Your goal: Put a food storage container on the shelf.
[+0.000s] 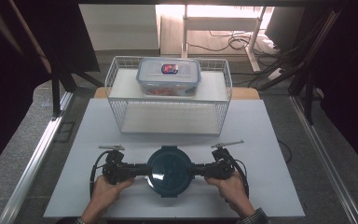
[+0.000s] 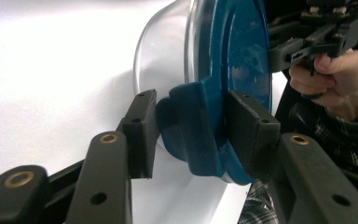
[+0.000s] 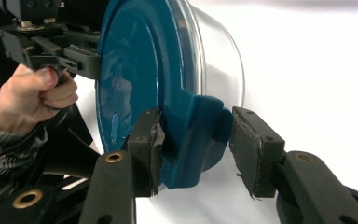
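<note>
At the near edge of the white table, a round clear container with a blue lid sits between the two hand-held tools, well in front of the wire basket that holds a rectangular lidded box. On the left, the left gripper has its jaws partly closed around the lid's left latch tab: one pad looks pressed against the lid face, the other just beside or barely touching the tab's outer side, so whether it grips firmly I cannot tell. On the right, the right gripper straddles the right latch tab; the pad on the lid side touches, while the outer pad stands a little apart, so nothing is clamped yet. To do this well, I would close both grips evenly and squarely on the tabs, keep both hands level, and act on both sides together so the container does not tip or slide.
</note>
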Demonstrator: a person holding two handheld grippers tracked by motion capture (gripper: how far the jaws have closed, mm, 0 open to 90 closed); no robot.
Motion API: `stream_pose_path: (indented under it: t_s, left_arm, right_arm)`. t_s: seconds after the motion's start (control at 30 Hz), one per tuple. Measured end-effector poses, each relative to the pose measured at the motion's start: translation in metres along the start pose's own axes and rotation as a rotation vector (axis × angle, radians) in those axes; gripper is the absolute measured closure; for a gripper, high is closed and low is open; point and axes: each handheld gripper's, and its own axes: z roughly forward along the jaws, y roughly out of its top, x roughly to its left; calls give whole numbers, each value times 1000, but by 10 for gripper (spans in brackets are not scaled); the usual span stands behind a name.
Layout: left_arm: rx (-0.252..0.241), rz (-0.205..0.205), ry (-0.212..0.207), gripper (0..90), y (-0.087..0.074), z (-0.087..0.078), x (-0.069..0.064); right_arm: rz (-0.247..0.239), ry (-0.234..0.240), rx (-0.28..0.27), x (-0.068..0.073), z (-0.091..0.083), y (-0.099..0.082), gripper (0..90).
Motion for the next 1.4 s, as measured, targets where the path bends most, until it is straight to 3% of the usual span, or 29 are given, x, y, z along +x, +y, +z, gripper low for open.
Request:
stream_pose_path:
  t_s: [0.1,0.2,0.27,0.43,0.63,1.0,1.4]
  left_arm:
    - [-7,13,18,559,1,-1,-5]
    - [-21,33,43,567,3,-1,-8]
    - [-30,20,24,568,3,-1,-7]
    - [-32,44,36,570,11,-2,-12]
    - [-59,82,39,570,25,-8,-21]
    - [-104,158,65,570,64,-23,-45]
    - [-154,187,65,570,100,-39,-59]
  right_arm:
    - [-2,-31,-7,7,-3,-2,553]
    - [-38,-62,-26,13,-5,-4,559]
    - [-71,-88,-48,17,-7,-3,559]
    - [-66,-77,-78,16,-11,2,559]
    - [-99,-82,-122,23,-21,13,560]
    - [-162,-90,-194,37,-45,45,558]
    - [-201,-101,-242,55,-66,84,559]
